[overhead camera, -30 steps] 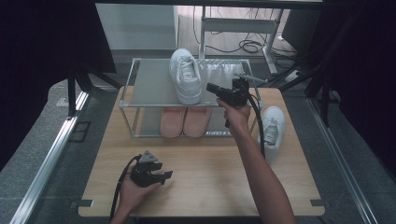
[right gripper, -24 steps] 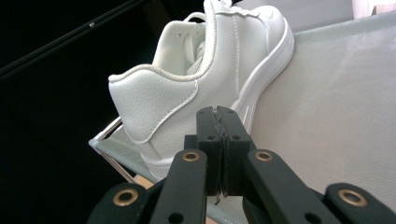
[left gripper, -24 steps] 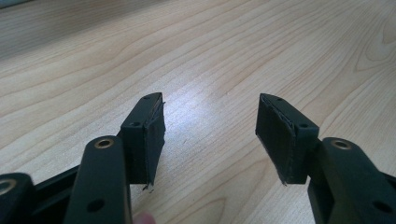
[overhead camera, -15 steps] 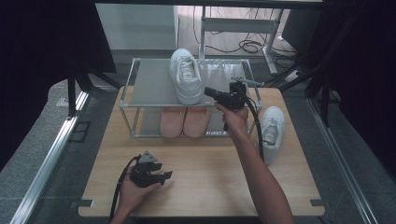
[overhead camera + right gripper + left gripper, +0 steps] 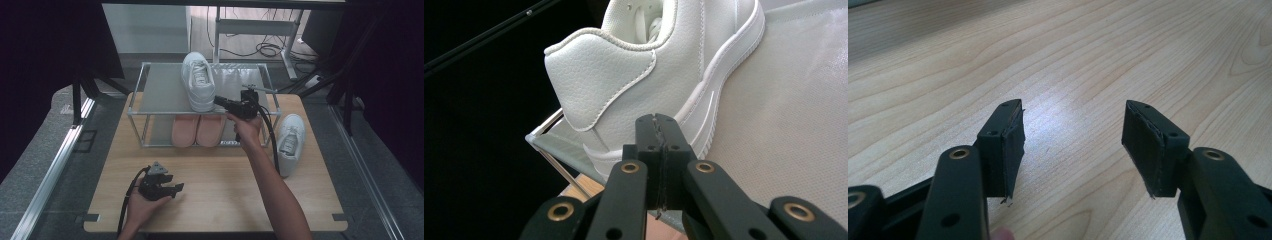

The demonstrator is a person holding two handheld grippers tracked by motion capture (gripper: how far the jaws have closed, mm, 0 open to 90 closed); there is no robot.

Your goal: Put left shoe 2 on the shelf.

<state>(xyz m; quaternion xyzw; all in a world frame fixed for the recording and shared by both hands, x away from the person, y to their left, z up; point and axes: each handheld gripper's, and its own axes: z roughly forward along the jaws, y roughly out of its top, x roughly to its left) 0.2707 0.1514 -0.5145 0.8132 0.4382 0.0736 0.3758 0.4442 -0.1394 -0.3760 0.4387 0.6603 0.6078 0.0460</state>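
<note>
A white sneaker (image 5: pixel 199 82) stands on the top shelf of a metal shoe rack (image 5: pixel 160 92), heel toward me. My right gripper (image 5: pixel 218 100) is shut with nothing between its jaws. Its tips sit close against the right side of the sneaker's heel (image 5: pixel 659 65), low by the sole. A second white sneaker (image 5: pixel 290 142) lies on the table to the right of the rack. My left gripper (image 5: pixel 175 188) rests in a hand near the table's front edge, open over bare wood (image 5: pixel 1073 125).
A pair of pink shoes (image 5: pixel 197 131) sits on the rack's lower level. The wooden table (image 5: pixel 210 200) ends just in front of the left hand. Cables and a desk frame (image 5: pixel 260 30) lie on the floor behind the rack.
The right gripper has shifted slightly toward me and to the left beside the sneaker's heel. The left gripper has stayed put.
</note>
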